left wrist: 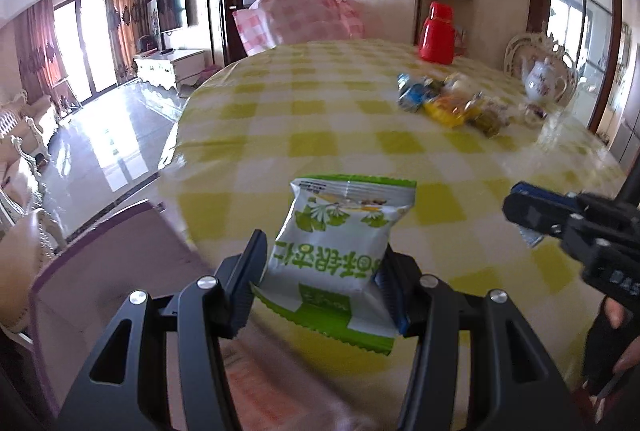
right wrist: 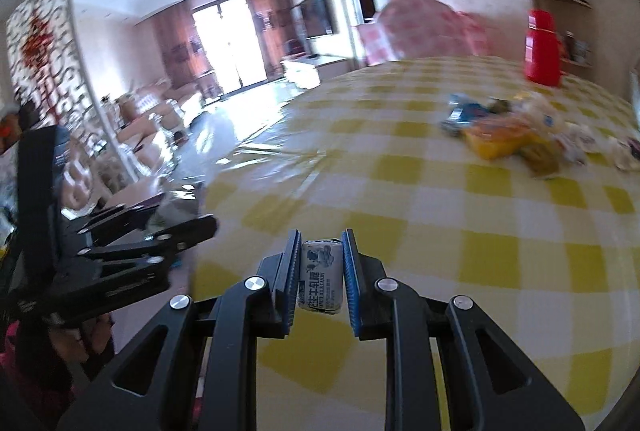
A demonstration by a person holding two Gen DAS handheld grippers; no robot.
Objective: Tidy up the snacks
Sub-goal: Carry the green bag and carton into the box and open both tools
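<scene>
A green-and-white snack packet (left wrist: 340,255) was clamped between the pads of the left gripper (left wrist: 320,271) above the near edge of the yellow-checked tablecloth (left wrist: 304,135). A small white milk candy (right wrist: 321,277) was pinched by the right gripper (right wrist: 321,271). A pile of snacks (left wrist: 452,103) was left beside the red thermos (left wrist: 437,33).

Green-white snack packet (left wrist: 340,255): Chinese print, upside down. Small candy (right wrist: 321,277): Chinese characters.
</scene>
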